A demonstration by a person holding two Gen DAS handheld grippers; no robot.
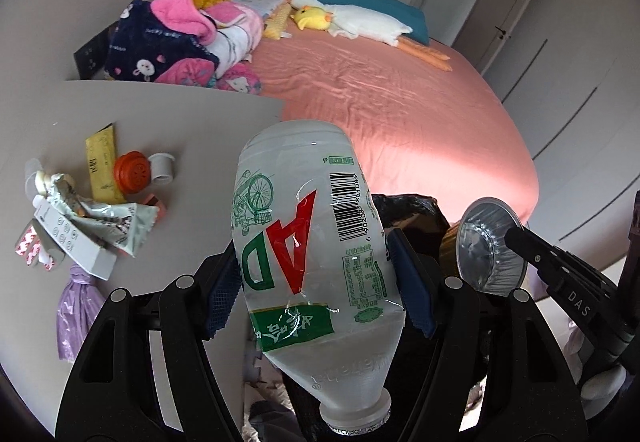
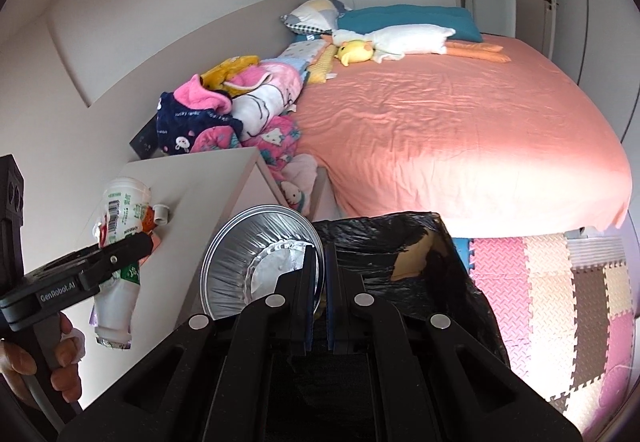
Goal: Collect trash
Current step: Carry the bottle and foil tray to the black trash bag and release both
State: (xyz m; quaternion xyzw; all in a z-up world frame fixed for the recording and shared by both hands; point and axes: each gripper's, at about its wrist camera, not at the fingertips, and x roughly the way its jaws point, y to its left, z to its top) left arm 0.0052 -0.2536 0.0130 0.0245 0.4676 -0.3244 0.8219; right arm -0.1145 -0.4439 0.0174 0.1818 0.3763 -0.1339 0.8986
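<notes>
Left wrist view: both grippers carry trash beside the black-lined bin (image 1: 412,210).
Left gripper (image 1: 320,282) clamps a plastic bottle (image 1: 308,242) neck-down between blue pads, just short of the bin; right gripper (image 2: 320,274), jaws nearly together, pinches the rim of a foil cup (image 2: 256,266) at the bin's near edge. Wrappers (image 1: 100,218) and an orange cap (image 1: 134,172) lie on the nightstand (image 1: 192,130), left of the bin.
</notes>
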